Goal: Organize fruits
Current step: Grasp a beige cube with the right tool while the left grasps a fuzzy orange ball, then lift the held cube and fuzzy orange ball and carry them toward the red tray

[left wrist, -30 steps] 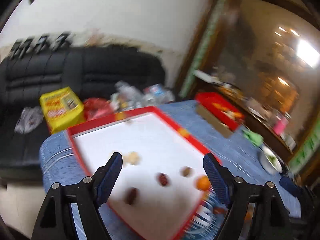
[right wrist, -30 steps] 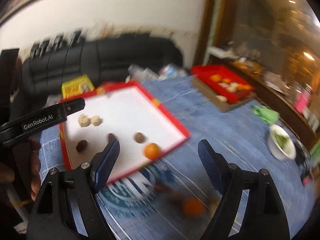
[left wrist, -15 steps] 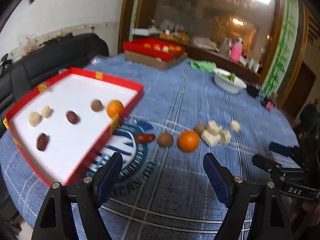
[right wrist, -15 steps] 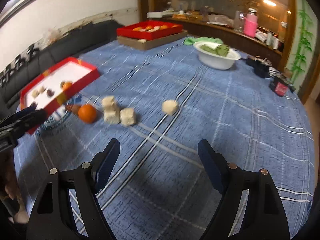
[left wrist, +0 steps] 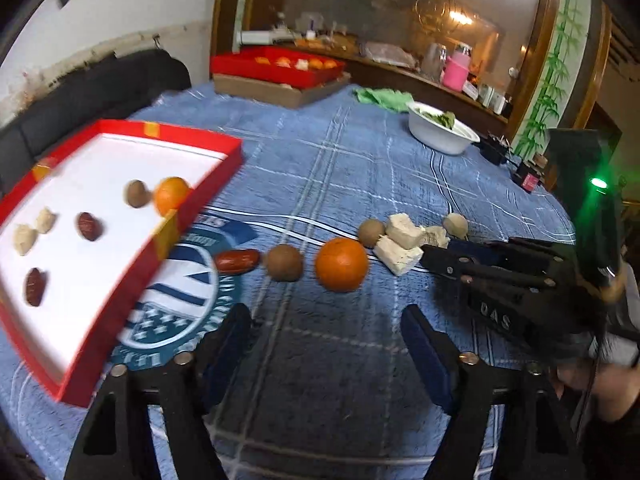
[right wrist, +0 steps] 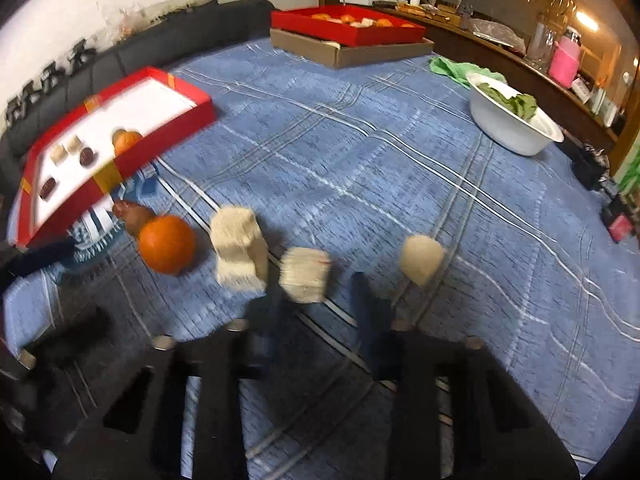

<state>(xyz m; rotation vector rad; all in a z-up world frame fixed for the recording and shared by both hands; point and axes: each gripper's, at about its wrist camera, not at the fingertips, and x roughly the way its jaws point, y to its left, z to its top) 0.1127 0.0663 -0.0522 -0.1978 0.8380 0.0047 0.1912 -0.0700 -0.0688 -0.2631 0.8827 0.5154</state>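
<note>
At left, the red tray (left wrist: 192,204) holds an orange, dates and pale cubes. Mid-frame on the blue cloth (left wrist: 340,168): date (left wrist: 237,261), orange (left wrist: 341,265), cubes (left wrist: 402,240). Left gripper (left wrist: 326,340) jaws have been narrowing, empty; right gripper (right wrist: 316,312) has just closed, empty.

A white bowl (right wrist: 516,128) of green leaves sits on the blue plaid tablecloth (right wrist: 360,152) — a crumpled green cloth (right wrist: 456,70) just behind it, a pink flask (right wrist: 565,58) on the wooden counter beyond.
</note>
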